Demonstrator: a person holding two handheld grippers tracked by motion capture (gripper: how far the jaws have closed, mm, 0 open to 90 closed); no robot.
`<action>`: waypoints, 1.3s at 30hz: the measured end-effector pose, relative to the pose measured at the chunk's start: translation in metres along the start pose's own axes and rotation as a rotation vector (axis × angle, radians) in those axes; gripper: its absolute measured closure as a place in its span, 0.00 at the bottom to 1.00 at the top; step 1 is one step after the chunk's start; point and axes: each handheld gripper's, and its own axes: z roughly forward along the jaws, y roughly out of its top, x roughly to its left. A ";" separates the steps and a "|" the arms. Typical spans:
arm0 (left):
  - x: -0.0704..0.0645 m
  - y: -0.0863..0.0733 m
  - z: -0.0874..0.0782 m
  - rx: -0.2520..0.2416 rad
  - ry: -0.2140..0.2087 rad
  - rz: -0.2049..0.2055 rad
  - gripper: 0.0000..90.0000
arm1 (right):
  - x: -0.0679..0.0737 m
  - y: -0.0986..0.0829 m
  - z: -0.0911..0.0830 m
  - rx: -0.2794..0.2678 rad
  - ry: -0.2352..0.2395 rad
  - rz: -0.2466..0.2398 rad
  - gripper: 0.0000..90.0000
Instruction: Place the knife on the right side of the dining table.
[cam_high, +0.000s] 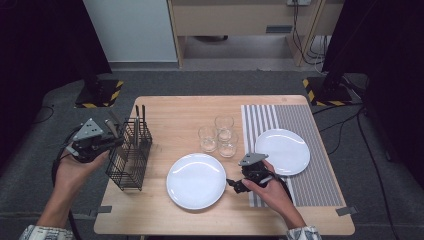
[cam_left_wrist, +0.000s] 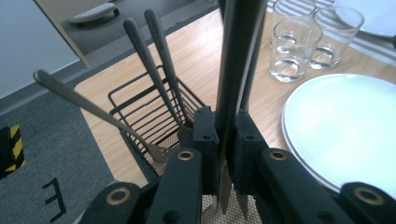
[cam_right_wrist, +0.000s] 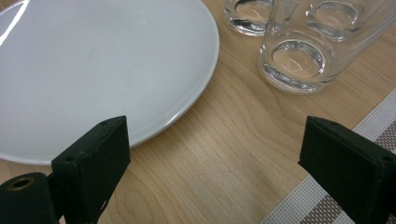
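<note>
We are looking down on a light wooden worktop, the largest thing here. Lying over its right part is a grey and white striped placemat, and a white plate is resting on that mat. A second white plate is sitting on the bare wood near the front edge, just left of the mat.

At the left edge a black wire cutlery caddy is standing upright. In the left gripper view, three forks are leaning in it, handles up: one fork is tilting far out to the left, and two more are standing close together.

Behind the nearer plate, three clear drinking glasses are clustering together, touching or nearly so.

We are holding the left tongs just beside the caddy's top, and they are clenching on two knives pressed side by side, blades pointing down past the jaws towards the caddy.

We are keeping the right tongs low over the wood between the nearer plate and the mat, spread wide and gripping nothing.

On the grey floor left of the worktop, a black mark shaped like the letter E is showing; we are finding no other readable writing.
</note>
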 end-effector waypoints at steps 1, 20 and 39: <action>-0.001 0.001 0.000 0.000 0.000 0.003 0.92 | 0.000 0.000 0.000 0.000 -0.002 -0.003 0.10; 0.007 0.015 0.001 0.004 -0.039 0.031 0.92 | -0.002 -0.001 0.000 0.007 -0.028 0.012 0.10; 0.001 0.033 -0.009 0.002 -0.044 0.082 0.92 | -0.005 -0.003 -0.004 0.009 -0.036 0.016 0.10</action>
